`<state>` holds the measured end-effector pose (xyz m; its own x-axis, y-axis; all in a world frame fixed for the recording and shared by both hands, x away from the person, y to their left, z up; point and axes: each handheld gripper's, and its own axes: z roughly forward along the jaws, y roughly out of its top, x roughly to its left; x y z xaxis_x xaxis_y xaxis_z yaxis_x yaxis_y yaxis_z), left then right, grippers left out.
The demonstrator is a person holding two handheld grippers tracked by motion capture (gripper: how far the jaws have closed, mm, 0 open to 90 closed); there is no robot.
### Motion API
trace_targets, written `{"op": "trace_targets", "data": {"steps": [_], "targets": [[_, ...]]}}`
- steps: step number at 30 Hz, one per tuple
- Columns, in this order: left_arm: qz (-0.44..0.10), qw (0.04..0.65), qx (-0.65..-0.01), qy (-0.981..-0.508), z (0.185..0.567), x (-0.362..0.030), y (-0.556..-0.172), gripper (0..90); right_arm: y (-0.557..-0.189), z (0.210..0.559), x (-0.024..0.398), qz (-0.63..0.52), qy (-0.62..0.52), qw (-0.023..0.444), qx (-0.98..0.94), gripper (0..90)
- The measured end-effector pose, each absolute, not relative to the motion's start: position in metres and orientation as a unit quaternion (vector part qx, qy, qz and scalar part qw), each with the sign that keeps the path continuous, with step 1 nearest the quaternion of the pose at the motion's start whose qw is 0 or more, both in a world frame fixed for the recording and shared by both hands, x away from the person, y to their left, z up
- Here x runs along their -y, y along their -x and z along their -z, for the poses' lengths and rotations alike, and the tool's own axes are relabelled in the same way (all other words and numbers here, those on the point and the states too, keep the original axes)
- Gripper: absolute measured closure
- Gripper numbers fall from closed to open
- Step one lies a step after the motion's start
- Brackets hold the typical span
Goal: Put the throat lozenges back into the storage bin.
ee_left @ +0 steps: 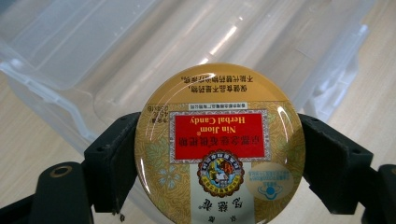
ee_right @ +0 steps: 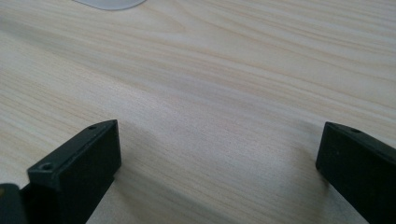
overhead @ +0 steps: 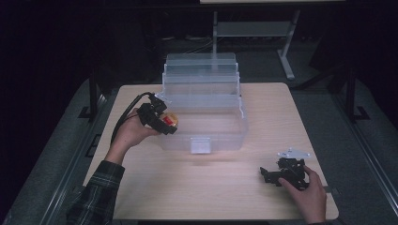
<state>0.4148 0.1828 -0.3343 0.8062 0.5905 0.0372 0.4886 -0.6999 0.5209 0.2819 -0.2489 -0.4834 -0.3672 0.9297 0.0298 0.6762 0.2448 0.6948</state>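
Round candy tin (ee_left: 219, 144) pinched edge-on in the left gripper (overhead: 162, 121), hanging over the clear storage box (overhead: 205, 136), left rim. Mid-drop-off, probably. Next: lower inside, then release. Right gripper (overhead: 281, 174) wide open, empty, resting on the table (overhead: 197, 187).

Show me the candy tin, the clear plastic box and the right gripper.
candy tin (ee_left: 219, 144): left gripper view, red label on its lid.
clear plastic box (overhead: 206, 129): high view, front wall.
right gripper (overhead: 268, 174): high view, between its jaws.

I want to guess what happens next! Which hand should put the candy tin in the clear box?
Probably the left: the left gripper already clamps the candy tin at the clear box. The right gripper is open, down by the table.
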Motion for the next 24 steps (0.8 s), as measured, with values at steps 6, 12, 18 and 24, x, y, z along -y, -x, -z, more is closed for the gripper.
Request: {"op": "trace_targets", "data": {"steps": [6,12,18,24], "targets": [[-0.103,0.248,-0.298,-0.916,0.338,-0.184,-0.422,19.7,-0.282,0.483,0.249,-0.318,-0.526,0.199,-0.763,0.0],[-0.105,0.248,-0.297,-0.916,0.342,-0.185,-0.427,19.6,-0.282,0.483,0.249,-0.318,-0.526,0.199,-0.763,0.0],[-0.103,0.244,-0.298,-0.917,0.344,-0.184,-0.429,19.6,-0.282,0.483,0.249,-0.318,-0.526,0.199,-0.763,0.0],[-0.099,0.24,-0.297,-0.919,0.346,-0.184,-0.43,19.6,-0.282,0.483,0.249,-0.318,-0.526,0.199,-0.763,0.0]]}}
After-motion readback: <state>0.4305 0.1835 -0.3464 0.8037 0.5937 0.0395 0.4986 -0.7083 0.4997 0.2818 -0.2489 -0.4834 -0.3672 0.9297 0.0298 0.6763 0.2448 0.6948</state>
